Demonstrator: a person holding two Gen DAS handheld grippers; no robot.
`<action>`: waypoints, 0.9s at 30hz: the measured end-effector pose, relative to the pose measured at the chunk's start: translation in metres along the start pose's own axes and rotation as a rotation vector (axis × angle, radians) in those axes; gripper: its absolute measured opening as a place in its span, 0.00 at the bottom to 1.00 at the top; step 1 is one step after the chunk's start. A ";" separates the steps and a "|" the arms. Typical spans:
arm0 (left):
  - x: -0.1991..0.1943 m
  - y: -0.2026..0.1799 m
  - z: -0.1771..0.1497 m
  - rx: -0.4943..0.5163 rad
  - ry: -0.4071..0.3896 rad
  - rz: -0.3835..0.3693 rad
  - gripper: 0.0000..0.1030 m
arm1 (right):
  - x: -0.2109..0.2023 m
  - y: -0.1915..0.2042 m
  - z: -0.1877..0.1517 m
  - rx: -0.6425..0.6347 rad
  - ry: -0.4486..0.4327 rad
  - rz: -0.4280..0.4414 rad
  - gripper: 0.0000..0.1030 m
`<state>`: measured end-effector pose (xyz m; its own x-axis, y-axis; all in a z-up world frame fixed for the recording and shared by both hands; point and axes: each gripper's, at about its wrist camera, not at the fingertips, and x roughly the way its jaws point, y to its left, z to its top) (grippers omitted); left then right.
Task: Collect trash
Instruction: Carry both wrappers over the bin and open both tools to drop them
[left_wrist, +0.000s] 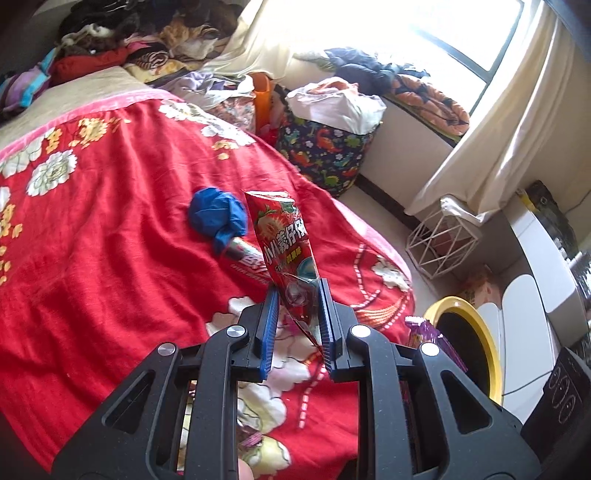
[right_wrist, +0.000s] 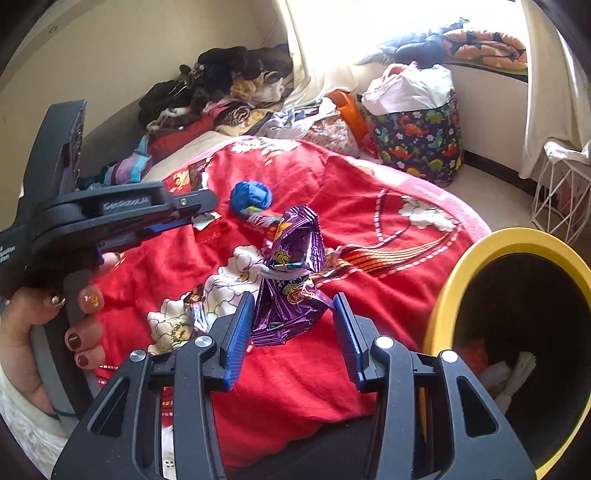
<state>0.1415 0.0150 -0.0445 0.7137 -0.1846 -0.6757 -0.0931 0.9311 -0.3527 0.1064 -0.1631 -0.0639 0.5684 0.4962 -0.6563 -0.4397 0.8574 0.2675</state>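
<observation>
I am gripping a red snack wrapper (left_wrist: 284, 243) in my left tool (left_wrist: 297, 295), my right tool (right_wrist: 293, 314) spreading wide around a purple wrapper (right_wrist: 291, 280) on the bed (right_wrist: 369, 221), beside the yellow bin (right_wrist: 480, 243).

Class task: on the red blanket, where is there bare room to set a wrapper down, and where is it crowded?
Free: the red blanket left of the blue wad, up to the white flowers. Crowded: the middle, where blue wad, purple wrapper and small wrappers cluster, and the edge by the yellow bin.

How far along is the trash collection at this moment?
Done: some items already lie in the yellow bin. In hand: left gripper grips the red snack wrapper; right gripper is open around the purple wrapper. Left: blue wad on the red blanket.
</observation>
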 end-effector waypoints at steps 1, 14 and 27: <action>-0.001 -0.003 -0.001 0.005 -0.002 -0.003 0.14 | -0.002 -0.002 0.001 0.003 -0.005 -0.004 0.41; -0.011 -0.037 -0.006 0.071 -0.010 -0.064 0.14 | -0.033 -0.026 -0.001 0.045 -0.065 -0.048 0.41; -0.017 -0.062 -0.013 0.125 -0.013 -0.108 0.14 | -0.055 -0.053 -0.005 0.099 -0.101 -0.095 0.41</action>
<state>0.1261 -0.0430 -0.0191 0.7239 -0.2821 -0.6296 0.0708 0.9381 -0.3390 0.0945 -0.2364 -0.0455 0.6734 0.4190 -0.6090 -0.3124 0.9080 0.2792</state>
